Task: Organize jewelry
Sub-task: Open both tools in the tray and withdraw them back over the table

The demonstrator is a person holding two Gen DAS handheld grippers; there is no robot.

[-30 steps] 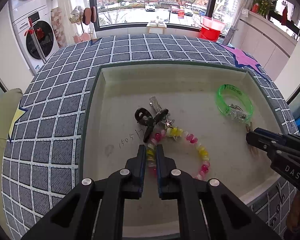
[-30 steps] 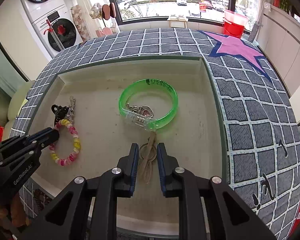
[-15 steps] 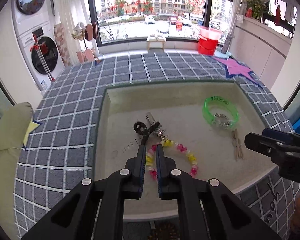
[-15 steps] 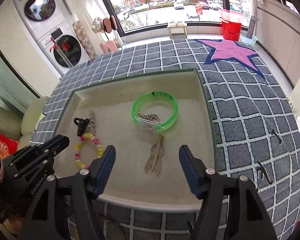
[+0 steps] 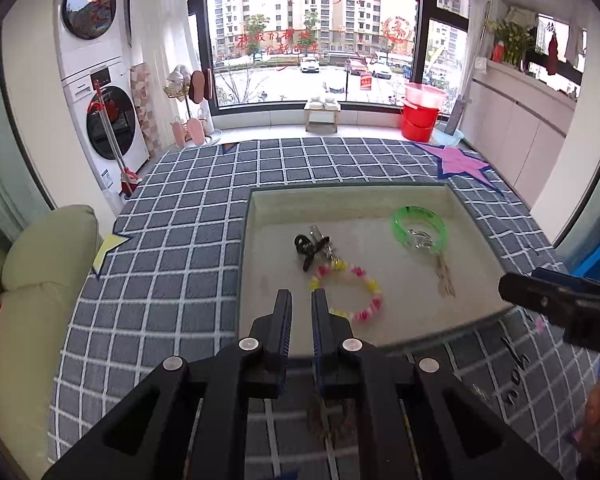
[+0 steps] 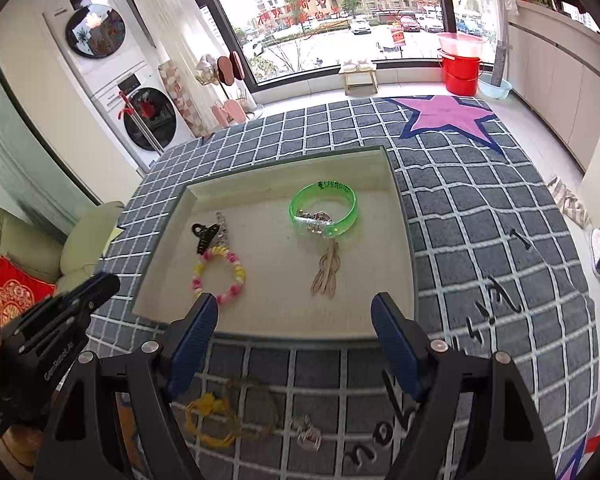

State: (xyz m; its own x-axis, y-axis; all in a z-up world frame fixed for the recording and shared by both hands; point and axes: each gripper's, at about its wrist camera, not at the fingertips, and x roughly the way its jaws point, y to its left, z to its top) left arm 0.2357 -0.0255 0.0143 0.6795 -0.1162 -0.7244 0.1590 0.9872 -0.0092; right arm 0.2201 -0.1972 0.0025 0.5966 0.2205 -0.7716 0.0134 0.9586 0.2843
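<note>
Jewelry lies scattered in a shallow rectangular tray [image 6: 396, 184] with a pale, grainy floor and a dark green rim, set on a grey cloth [image 6: 480, 208] checked with white lines and printed with a pink star [image 6: 444, 114]. A translucent green plastic bangle [image 6: 350, 208] sits toward the tray's far right, with a silvery metal charm [image 6: 314, 220] inside its ring. Just in front of it rests a flat, tan, looped wooden-looking piece [image 6: 326, 272]. To the left, a round beaded bracelet [image 6: 236, 264] of pink, yellow and white beads lies beside a black plastic claw clip [image 6: 203, 236] and a small silver chain [image 6: 222, 224].

Outside the tray, on the cloth nearest the camera, are a yellow cord loop [image 6: 210, 420], a thin brown ring [image 6: 256, 404] and a small silvery trinket [image 6: 310, 434].

The left hand-held gripper [image 5: 299, 308] is clenched, its dark blue-edged fingers nearly together with nothing between them, above the tray's near edge. The right hand-held gripper [image 6: 294, 312] is spread wide and released, hovering above the near rim.
</note>
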